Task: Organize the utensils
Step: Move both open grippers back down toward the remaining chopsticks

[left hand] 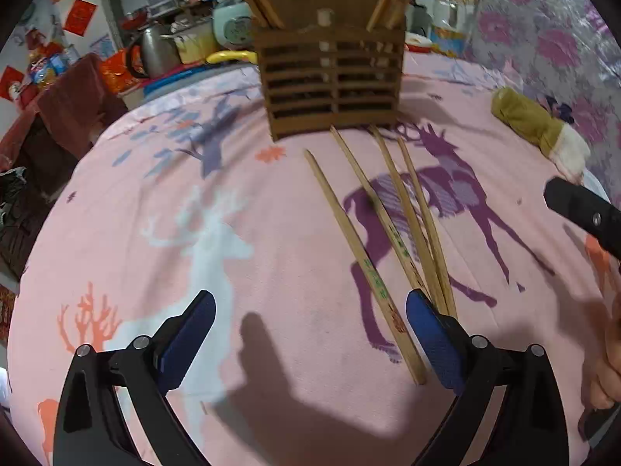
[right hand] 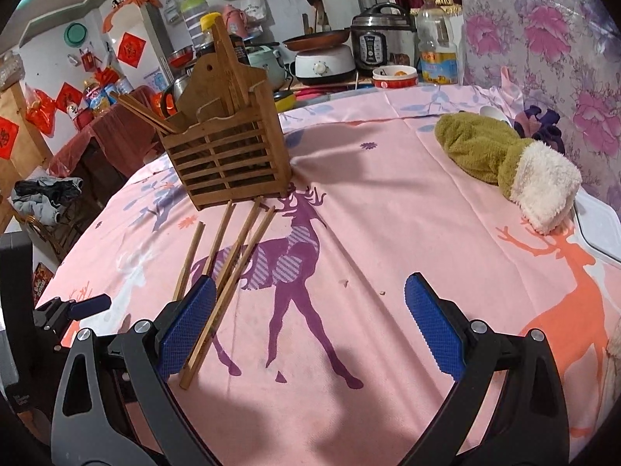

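While the left wrist view looks straight at the wooden slatted holder (left hand: 330, 77), the left hand-held gripper (left hand: 310, 334) hovers low over the pink deer-print cloth (left hand: 155, 202) with its blue pads spread wide and nothing between them. Four loose chopsticks (left hand: 388, 233) lie on the cloth in a narrow fan, thin tips toward the holder, thick ends near the gripper's right pad. The holder stands upright on the counter, already carrying chopsticks in both its left and right compartments, leaning outward. At the right edge a black finger of the right hand-held gripper (left hand: 582, 206) enters, with part of a hand (left hand: 609, 365) below it.

From the right wrist view, the right hand-held gripper (right hand: 310, 326) is likewise spread and empty. The chopsticks (right hand: 229, 268) lie just beside its left pad, some partly hidden behind it; whether they touch it, I cannot tell. The holder (right hand: 229, 155) stands just beyond their tips. A green-and-cream plush cloth (right hand: 504, 159) lies well apart to the right. The left gripper's tip (right hand: 89, 305) shows at the far left.

Judgement: both grippers flank the loose sticks, probably lining up a pick; the sticks' closeness makes grabbing one alone tricky.
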A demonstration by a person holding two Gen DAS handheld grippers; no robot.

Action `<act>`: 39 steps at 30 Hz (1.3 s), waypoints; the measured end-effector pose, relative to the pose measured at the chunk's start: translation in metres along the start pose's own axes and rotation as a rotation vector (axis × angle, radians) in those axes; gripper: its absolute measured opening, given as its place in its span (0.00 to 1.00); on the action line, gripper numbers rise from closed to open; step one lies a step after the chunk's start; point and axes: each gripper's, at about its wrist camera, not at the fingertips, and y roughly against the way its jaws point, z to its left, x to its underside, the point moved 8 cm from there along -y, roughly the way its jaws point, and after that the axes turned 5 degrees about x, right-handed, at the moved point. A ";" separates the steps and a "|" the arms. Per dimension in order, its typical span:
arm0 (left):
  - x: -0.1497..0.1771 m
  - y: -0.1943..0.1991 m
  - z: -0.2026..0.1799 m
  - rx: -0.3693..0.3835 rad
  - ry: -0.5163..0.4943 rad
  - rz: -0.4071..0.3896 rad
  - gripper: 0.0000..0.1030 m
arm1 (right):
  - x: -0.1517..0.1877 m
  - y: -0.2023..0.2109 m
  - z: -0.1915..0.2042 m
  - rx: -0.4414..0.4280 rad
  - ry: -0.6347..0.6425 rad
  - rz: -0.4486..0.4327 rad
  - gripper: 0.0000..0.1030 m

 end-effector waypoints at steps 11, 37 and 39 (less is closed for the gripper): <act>0.003 -0.013 0.039 -0.109 0.108 0.054 0.94 | 0.007 -0.007 0.001 0.002 0.011 0.030 0.92; -0.001 -0.007 0.065 -0.100 0.196 0.047 0.94 | 0.048 -0.028 0.045 0.127 0.448 0.138 0.79; -0.001 -0.007 0.065 -0.098 0.198 0.047 0.94 | 0.040 -0.031 0.026 0.184 0.401 0.136 0.71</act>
